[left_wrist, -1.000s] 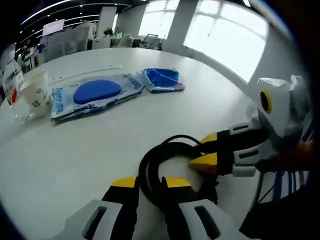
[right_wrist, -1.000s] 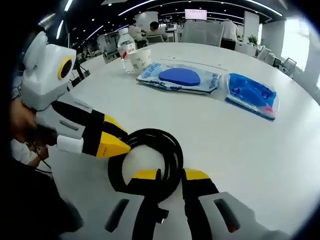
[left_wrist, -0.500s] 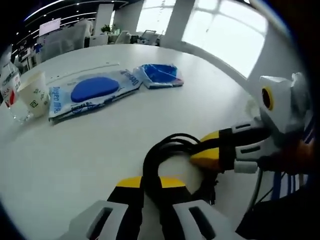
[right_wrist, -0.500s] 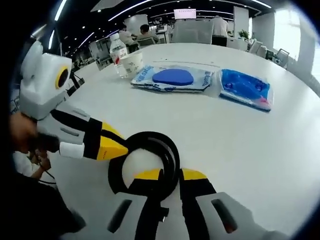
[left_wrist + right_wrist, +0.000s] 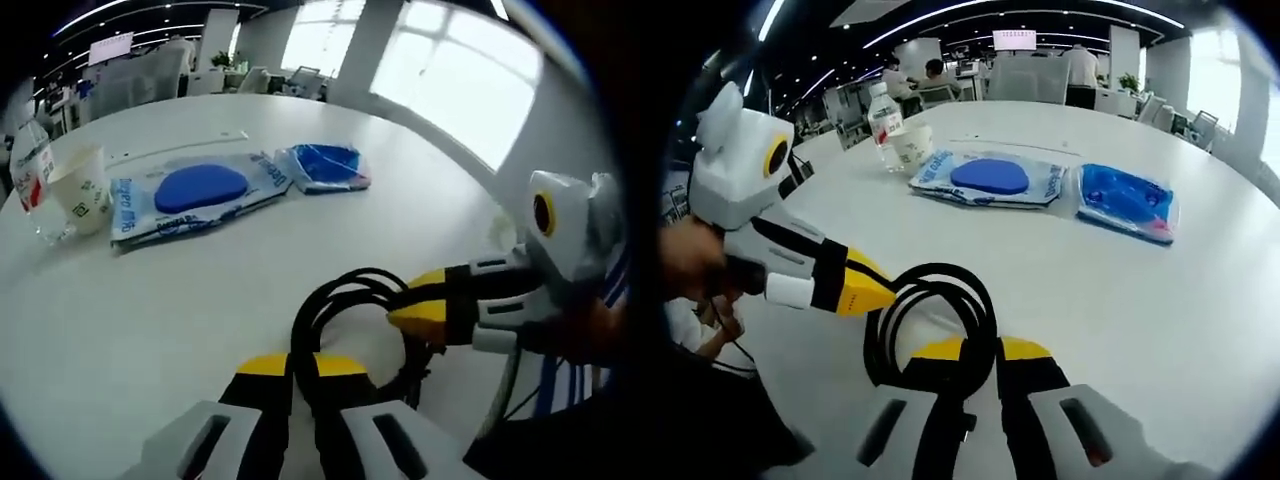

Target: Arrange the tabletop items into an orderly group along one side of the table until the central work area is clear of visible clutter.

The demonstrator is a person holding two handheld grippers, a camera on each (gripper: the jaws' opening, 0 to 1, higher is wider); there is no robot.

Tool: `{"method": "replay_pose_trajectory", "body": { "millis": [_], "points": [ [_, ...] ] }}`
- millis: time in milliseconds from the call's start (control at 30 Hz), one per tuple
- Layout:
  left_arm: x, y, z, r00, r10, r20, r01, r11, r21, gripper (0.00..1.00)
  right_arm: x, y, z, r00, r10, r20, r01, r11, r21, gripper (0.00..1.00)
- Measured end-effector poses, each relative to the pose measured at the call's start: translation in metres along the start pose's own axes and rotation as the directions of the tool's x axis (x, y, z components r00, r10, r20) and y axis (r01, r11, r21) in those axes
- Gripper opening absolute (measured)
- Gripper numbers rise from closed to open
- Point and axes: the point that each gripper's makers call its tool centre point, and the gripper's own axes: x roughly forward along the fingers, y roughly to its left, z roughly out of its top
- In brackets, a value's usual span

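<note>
In the left gripper view, the left gripper [image 5: 302,365] has its yellow-tipped jaws drawn almost together on a strand of the coiled black cable [image 5: 345,312], which lies on the white table [image 5: 180,300]. The right gripper [image 5: 405,305] comes in from the right of the coil, its yellow tips pinched onto the coil's far side. Beyond the cable lie a wide blue-and-white packet [image 5: 195,190] and, just past its end, a smaller blue packet [image 5: 322,165]. Well off to the left of the cable stand a paper cup [image 5: 80,187] and a clear bottle [image 5: 32,175], touching or nearly so.

In the right gripper view, the right gripper [image 5: 980,350] grips the near side of the black cable [image 5: 940,315], jaws narrowed to the cable's thickness. The left gripper [image 5: 880,290] reaches in from the left, its tips closed on the coil's left side. Beyond the cable sit the wide packet [image 5: 990,180], the smaller packet [image 5: 1125,200] to its right, and the cup [image 5: 910,147] and bottle [image 5: 883,118] to its left.
</note>
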Motion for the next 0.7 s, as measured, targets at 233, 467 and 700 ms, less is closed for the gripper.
{"method": "replay_pose_trajectory", "body": {
  "millis": [233,467,700],
  "points": [
    [-0.001,-0.004,0.018,1.0,-0.008,0.024,0.007,1.0,0.009,0.04,-0.006,-0.008,0.015,1.0,-0.013,0.02,0.013,1.0,-0.013,0.06],
    [0.002,-0.008,0.034,0.999,-0.026,0.04,0.025,1.0,0.013,0.04,-0.011,-0.021,0.028,0.999,-0.024,0.035,0.025,1.0,-0.017,0.06],
    [0.007,-0.009,0.05,0.998,-0.034,0.052,0.033,0.999,0.016,0.04,-0.012,-0.031,0.04,0.999,-0.03,0.044,0.031,0.999,-0.041,0.06]
  ]
}}
